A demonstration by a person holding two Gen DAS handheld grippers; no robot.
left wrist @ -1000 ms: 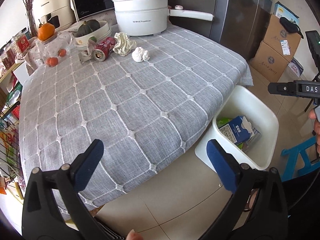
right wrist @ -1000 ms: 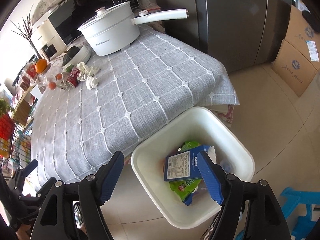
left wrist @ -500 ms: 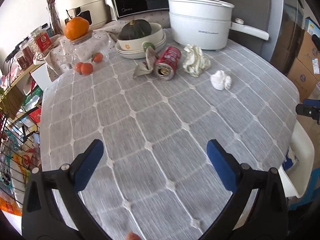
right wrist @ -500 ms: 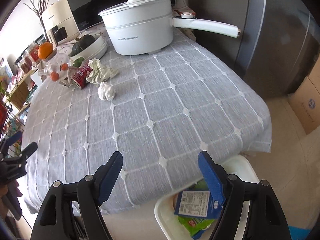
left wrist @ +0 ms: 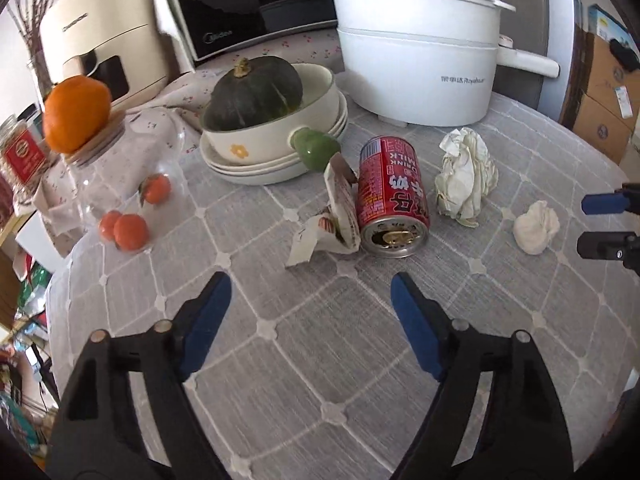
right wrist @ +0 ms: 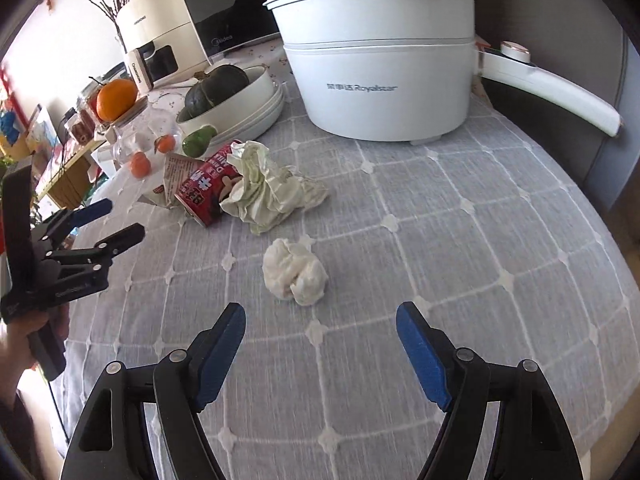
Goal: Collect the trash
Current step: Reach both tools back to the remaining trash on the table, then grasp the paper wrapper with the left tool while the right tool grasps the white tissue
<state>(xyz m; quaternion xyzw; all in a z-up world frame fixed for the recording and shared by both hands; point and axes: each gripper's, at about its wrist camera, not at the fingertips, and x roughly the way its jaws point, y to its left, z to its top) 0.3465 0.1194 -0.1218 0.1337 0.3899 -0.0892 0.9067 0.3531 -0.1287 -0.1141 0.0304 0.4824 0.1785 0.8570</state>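
While the left tongs (left wrist: 310,294) hang over the desk (left wrist: 280,380) with jaws closing and nothing between them, the red drink can (left wrist: 392,200) lies on its side just ahead, open end toward the camera. A torn wrapper (left wrist: 332,216) touches the can's left flank. To the can's right sits a crumpled cream paper (left wrist: 466,176); further right, a small white tissue wad (left wrist: 536,228), near the right tongs (left wrist: 604,220) entering at the frame edge. Desk surface: grey cloth with a white diamond grid. Behind the trash — a white electric pot (left wrist: 416,60), lid on, and a cream bowl (left wrist: 280,136) on stacked plates, holding a dark green squash (left wrist: 252,92). A glass jar (left wrist: 120,184) at left holds small tangerines; an orange (left wrist: 76,112) rests on its lid. A microwave (left wrist: 260,0) stands at the back.

Right wrist view: right tongs (right wrist: 320,320) spread wide, empty — the tissue wad (right wrist: 294,272) lies on the cloth just ahead of the tips, slightly left of centre. Beyond it, the crumpled paper (right wrist: 268,192) overlaps the can (right wrist: 204,192), wrapper (right wrist: 176,172) behind. Left tongs (right wrist: 120,220) are at the left edge, held in a hand (right wrist: 24,340). The pot (right wrist: 380,68) fills the upper centre, handle pointing right.
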